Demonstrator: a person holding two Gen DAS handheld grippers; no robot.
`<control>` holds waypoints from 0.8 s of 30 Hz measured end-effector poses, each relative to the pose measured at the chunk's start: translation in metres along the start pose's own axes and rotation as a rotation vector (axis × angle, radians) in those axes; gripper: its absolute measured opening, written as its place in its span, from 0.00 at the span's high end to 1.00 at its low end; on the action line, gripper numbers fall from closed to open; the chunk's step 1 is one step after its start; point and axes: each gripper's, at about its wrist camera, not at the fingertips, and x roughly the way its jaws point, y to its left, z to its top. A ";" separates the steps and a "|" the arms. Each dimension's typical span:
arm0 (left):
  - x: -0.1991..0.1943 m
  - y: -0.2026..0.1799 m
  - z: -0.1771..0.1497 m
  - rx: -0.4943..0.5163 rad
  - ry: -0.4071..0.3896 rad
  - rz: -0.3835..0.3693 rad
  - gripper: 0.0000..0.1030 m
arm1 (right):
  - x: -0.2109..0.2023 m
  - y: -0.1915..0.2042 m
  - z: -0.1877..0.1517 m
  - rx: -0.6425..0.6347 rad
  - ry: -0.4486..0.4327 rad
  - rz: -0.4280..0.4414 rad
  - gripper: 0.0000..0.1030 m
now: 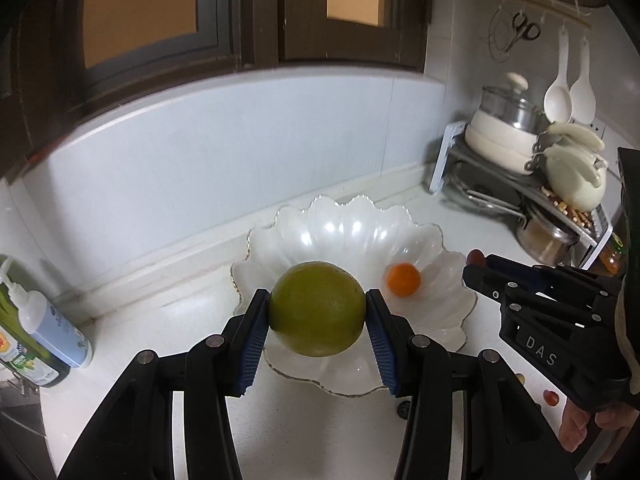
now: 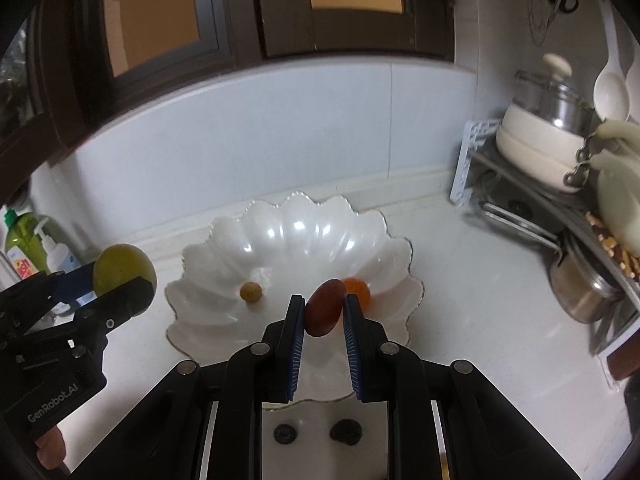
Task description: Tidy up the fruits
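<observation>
Kitchen counter, white, pale tiled wall behind, dark window frames above; pot rack off to the right.

Left wrist view:
- Item 1: my left claw, closed on green citrus, both pads on its sides, fruit held over near edge of scalloped glass bowl.
- Shape: near-round, no clear long axis; stem end not readable.
- Item 2: small orange fruit lying in bowl, right part.
- Item 3: my right claw coming in from the right, just beside bowl rim.
- Risk: smooth round skin, grip only at widest line; fruit could roll out fwd. Dropped from up here it may knock the orange fruit or chip the glass.

Right wrist view:
- Item 4: right claw clamped on dark red oval fruit, over bowl front.
- Axis: long axis runs upright, tilted top-right; upper end pokes past the tips.
- Item 5: small yellow-green fruit in bowl, left.
- Item 6: two dark berries on counter, just outside rim.
- Risk: soft fruit, tight squeeze = bruise; both claws close, could bump over bowl.
</observation>
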 end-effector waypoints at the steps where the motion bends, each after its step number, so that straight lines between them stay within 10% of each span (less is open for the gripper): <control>1: 0.005 0.001 0.000 -0.004 0.014 -0.004 0.54 | 0.007 -0.001 0.000 0.003 0.022 0.002 0.80; 24: 0.097 0.001 -0.003 0.050 0.276 0.000 0.54 | 0.083 -0.006 -0.006 -0.033 0.268 0.003 0.80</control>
